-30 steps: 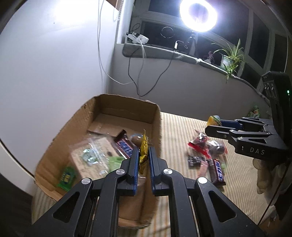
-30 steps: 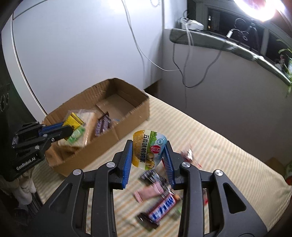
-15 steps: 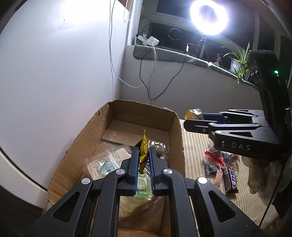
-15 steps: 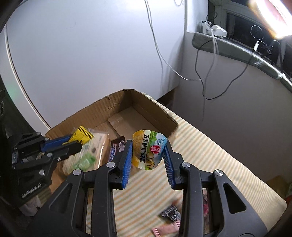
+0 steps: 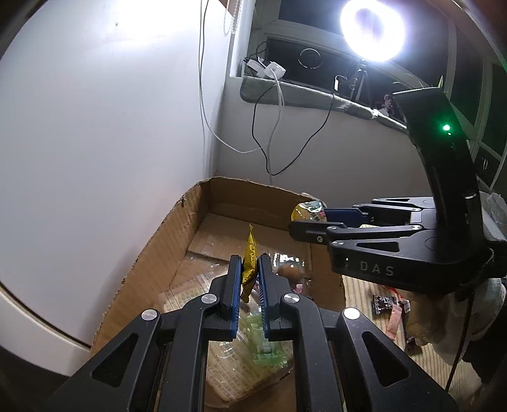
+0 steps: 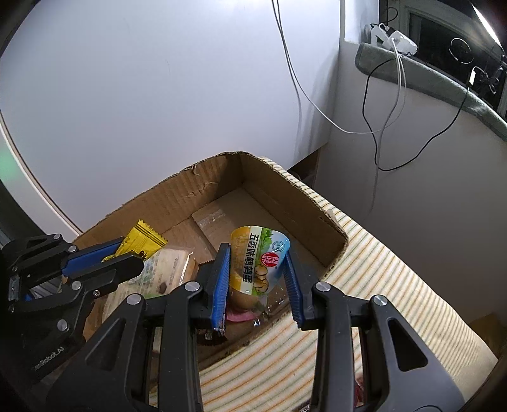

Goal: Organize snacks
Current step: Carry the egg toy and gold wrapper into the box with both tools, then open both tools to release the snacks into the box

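My left gripper is shut on a small yellow snack packet, held edge-up over the open cardboard box. The same yellow packet and left gripper show at the left of the right wrist view. My right gripper is shut on a quail-egg pouch, yellow and blue with Chinese print, above the box near its right wall. In the left wrist view the right gripper reaches in from the right with the pouch. A large clear-wrapped pack and an egg snack lie inside.
The box stands on a striped cloth against a white wall. Loose snacks lie on the cloth right of the box. A ring light and cables hang by the window ledge. A gloved hand holds the right gripper.
Both grippers have moved left with their snacks, from beside the box to over it. The right gripper has left the loose pile and now hangs over the box's right side.
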A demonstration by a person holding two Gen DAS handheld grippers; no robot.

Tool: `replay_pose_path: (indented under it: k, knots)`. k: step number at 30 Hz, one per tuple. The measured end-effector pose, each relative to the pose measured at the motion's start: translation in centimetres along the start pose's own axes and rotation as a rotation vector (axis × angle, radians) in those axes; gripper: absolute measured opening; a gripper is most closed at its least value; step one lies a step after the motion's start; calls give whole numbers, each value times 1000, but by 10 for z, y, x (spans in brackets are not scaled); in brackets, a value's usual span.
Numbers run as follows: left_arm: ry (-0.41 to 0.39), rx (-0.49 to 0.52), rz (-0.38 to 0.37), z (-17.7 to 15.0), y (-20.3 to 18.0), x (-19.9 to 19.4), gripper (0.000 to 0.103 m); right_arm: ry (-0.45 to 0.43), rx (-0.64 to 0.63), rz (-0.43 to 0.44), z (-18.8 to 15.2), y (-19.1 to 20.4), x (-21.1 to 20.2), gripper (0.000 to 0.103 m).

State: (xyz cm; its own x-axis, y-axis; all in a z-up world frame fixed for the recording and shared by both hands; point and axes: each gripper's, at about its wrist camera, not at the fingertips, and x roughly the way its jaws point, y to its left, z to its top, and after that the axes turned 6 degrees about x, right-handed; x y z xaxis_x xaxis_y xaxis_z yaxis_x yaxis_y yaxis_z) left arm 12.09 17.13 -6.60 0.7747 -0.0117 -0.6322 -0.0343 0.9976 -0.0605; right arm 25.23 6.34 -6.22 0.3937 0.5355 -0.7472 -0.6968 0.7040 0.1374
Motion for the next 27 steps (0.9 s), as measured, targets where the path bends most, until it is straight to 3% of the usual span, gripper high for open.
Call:
replay_pose_path:
  k: [19,21,24,27]
  knots:
    - [4,-5,16,1,3,3,14,-3,-13,-3,1,2,3,41]
    - [6,-6,19,1,3,3,16,-8,-14,-9,1,2,1,60]
    - [2,-6,23,1,3,1,26,-27,-16,-21,1,1,-5,67]
    - [-1,-4,25,1,2,-3,27,-33,-9,-33,2,-1,-10,74]
